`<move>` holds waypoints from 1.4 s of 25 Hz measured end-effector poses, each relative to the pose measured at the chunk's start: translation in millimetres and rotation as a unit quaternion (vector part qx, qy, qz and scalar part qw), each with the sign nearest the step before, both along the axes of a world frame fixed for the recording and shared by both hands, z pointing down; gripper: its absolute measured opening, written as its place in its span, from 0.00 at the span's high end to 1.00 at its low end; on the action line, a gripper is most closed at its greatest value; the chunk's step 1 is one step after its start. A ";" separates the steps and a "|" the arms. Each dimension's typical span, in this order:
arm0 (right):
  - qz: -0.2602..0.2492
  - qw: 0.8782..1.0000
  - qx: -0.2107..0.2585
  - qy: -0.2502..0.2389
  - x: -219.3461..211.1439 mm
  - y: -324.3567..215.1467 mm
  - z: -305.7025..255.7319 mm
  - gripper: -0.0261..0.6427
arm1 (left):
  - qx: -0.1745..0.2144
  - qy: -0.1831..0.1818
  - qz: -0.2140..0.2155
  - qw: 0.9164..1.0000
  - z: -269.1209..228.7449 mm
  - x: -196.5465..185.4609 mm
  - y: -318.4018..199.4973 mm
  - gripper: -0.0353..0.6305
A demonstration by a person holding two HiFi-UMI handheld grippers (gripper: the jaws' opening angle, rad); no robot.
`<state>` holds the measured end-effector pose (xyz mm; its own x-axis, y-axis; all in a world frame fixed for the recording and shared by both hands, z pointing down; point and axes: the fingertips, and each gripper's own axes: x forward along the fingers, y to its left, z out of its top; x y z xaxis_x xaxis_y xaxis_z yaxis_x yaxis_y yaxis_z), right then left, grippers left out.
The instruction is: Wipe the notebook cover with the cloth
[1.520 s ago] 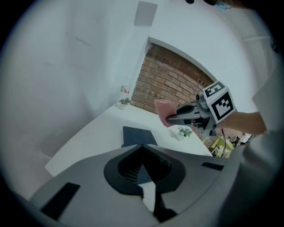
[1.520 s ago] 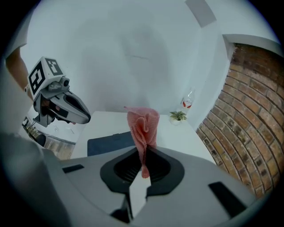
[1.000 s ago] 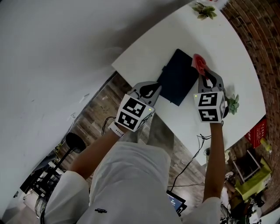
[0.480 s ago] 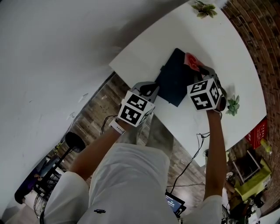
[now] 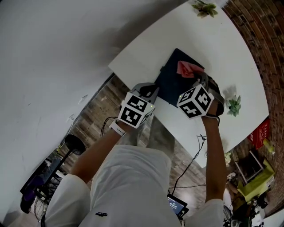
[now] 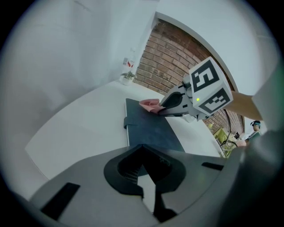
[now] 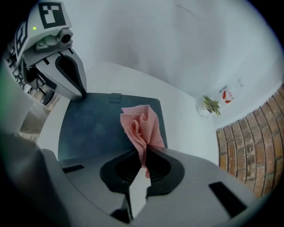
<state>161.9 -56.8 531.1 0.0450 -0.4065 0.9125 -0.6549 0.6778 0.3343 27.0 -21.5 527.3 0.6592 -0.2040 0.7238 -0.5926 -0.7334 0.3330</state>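
Observation:
A dark blue notebook [image 5: 175, 84] lies closed on the white table [image 5: 222, 48]. My right gripper [image 5: 200, 77] is shut on a crumpled pink cloth [image 5: 187, 68], which rests on the far part of the cover. In the right gripper view the cloth [image 7: 141, 128] fans out from my jaws [image 7: 145, 153] over the notebook [image 7: 95, 128]. My left gripper [image 5: 152, 91] is shut, its tip at the notebook's near left corner [image 7: 82, 94]. From the left gripper view the notebook [image 6: 151, 128] runs under my left gripper [image 6: 143, 148], with the cloth [image 6: 150, 105] farther along.
A leafy plant [image 5: 203, 8] stands at the table's far end and a small succulent [image 5: 233, 105] sits right of the notebook. A brick wall [image 5: 262, 40] runs along the right. The table's near edge [image 5: 133, 77] drops to a wooden floor with cables.
My right gripper has carried the cloth leftward from the notebook's right edge onto the cover. The left gripper has stayed at the notebook's near corner.

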 end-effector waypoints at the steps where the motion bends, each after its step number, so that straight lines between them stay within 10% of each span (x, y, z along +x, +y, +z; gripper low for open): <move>1: 0.000 1.000 -0.002 -0.003 -2.5 2.9 0.1 0.92 | -0.001 0.000 0.000 1.000 -0.2 0.2 0.3 0.92; 35: -0.049 0.993 -0.089 -0.057 -98.4 136.7 2.1 0.92 | -0.015 0.025 0.002 1.000 -3.9 2.8 -1.0 0.92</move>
<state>63.6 79.9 533.2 -0.0933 -0.2350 0.9675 -0.6100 0.7815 0.1310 29.7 -22.5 523.4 0.6957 -0.1790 0.6957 -0.5713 -0.7250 0.3847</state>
